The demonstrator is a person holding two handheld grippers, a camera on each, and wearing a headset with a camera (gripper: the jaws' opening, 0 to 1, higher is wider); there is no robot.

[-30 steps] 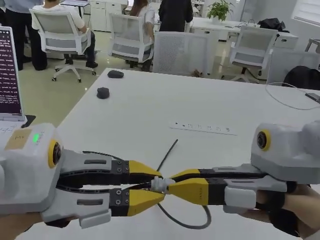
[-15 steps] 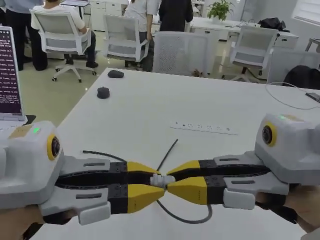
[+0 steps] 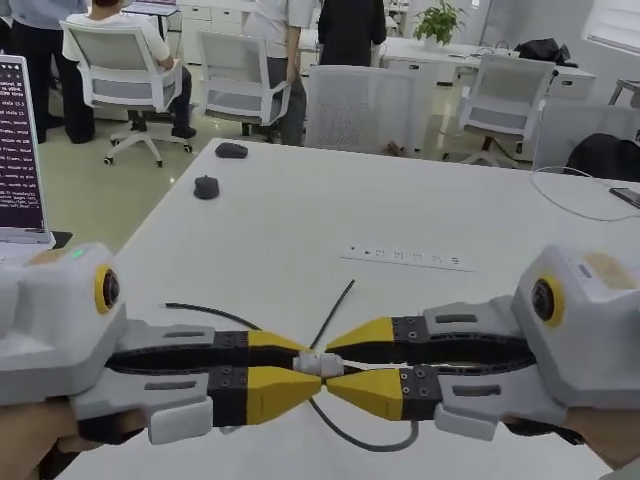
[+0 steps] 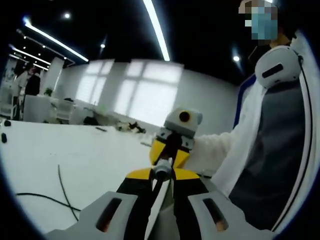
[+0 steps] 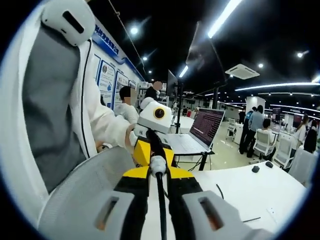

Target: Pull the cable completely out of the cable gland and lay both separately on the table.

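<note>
Since earlier the right gripper [image 3: 338,364] has dropped, tips now meeting level; it is clamping the cable [image 3: 360,444], left gripper [image 3: 300,366] is pinching the gland [image 3: 318,362] between both tips above the table [image 3: 300,220]; cable is lying along the right jaws, so probably pulling straight apart

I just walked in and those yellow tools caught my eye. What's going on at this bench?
A person holds a tool in each hand above the white table. The left claw is shut on a small cable gland, and the right claw is shut on the black cable right beside it, tips almost meeting. The cable does not look pulled out yet; its slack loops below.
</note>
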